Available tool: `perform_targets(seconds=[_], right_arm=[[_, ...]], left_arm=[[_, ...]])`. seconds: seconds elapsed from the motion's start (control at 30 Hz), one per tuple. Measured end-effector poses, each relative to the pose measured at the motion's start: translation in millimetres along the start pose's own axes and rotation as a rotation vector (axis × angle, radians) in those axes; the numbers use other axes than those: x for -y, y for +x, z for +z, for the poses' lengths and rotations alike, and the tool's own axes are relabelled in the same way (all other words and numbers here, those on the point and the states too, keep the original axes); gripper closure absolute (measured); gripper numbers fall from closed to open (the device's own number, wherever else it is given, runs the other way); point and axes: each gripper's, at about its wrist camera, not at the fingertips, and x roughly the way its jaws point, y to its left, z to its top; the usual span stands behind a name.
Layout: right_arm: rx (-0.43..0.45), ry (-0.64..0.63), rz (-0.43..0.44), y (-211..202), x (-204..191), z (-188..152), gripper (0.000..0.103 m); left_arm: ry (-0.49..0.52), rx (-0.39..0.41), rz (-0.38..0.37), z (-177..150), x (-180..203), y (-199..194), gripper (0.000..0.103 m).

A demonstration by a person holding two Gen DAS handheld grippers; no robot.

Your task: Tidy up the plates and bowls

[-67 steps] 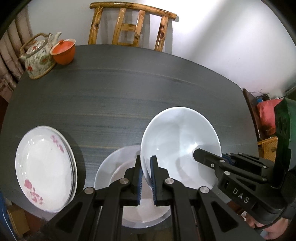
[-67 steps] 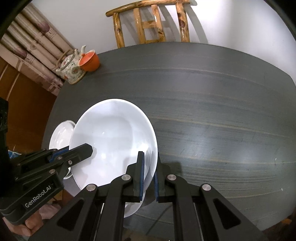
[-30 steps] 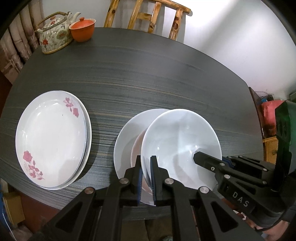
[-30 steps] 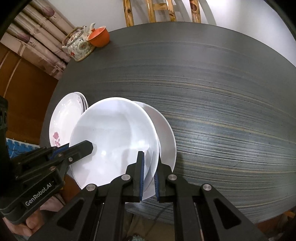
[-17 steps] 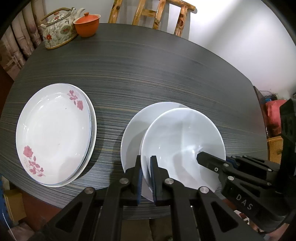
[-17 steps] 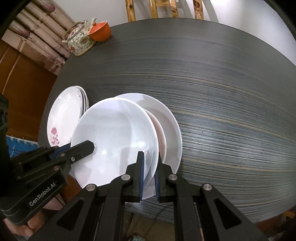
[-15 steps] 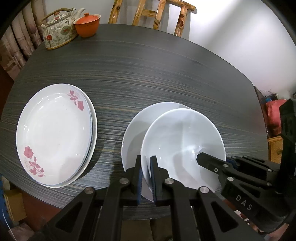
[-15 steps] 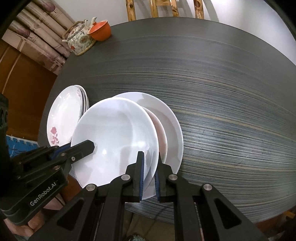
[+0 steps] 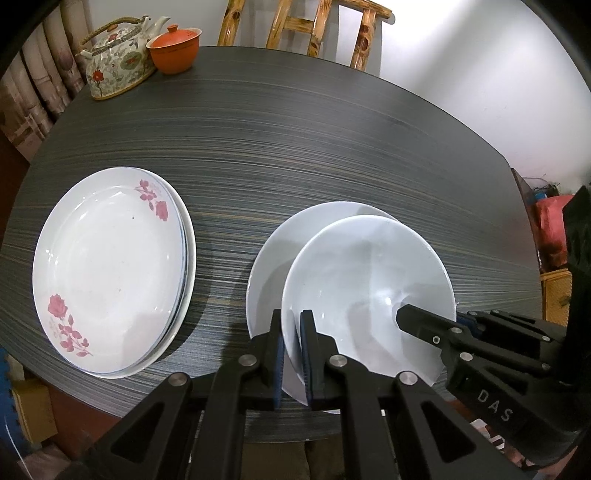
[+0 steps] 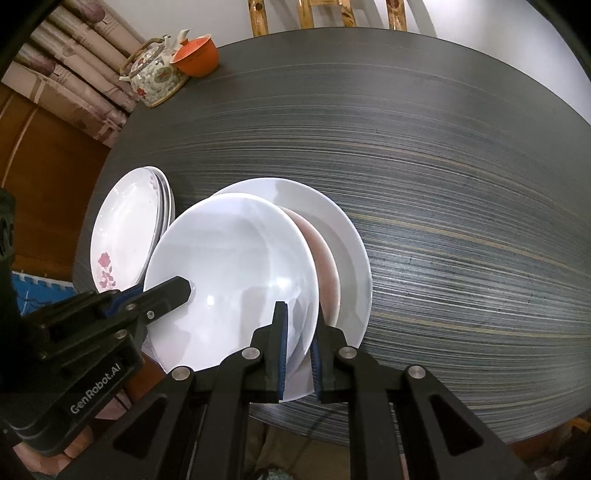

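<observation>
Both grippers pinch the rim of 1 white bowl (image 9: 365, 288): the left gripper (image 9: 291, 354) has its pads closed on the bowl's near-left rim, and the right gripper (image 10: 298, 354) is closed on the near-right rim, with a sliver of gap showing beside its outer pad. Held between them, the bowl sits over a second white bowl (image 10: 343, 258) near the table's (image 9: 295, 140) near edge, offset toward that edge so the lower bowl's far rim shows; whether the 2 bowls touch cannot be told. Just beside them, toward the table's left edge, lies a stack of rose-patterned plates (image 9: 110, 269). At the far left corner stand a floral teapot (image 9: 118, 70) and an orange lidded cup (image 9: 173, 53), touching or nearly so. Beyond the far edge stands a wooden chair (image 9: 314, 29).
</observation>
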Motion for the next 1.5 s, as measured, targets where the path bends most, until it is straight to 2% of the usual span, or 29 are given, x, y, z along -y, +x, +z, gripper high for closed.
perform_targets(seconds=[0.33, 0.6, 1.5], right_arm=[[-0.005, 0.005, -0.001, -2.7, -0.5, 2.4, 0.089], [0.0, -0.007, -0.007, -9.4, -4.0, 6.1, 0.081], [0.025, -0.008, -0.025, -19.6, 6.2, 4.3, 0.081]], left_arm=[[-0.008, -0.003, -0.003, 1.7, -1.7, 3.4, 0.095], [-0.01, -0.002, -0.002, 1.6, -1.7, 4.9, 0.094], [-0.007, 0.009, -0.015, 4.1, -15.7, 0.9, 0.094]])
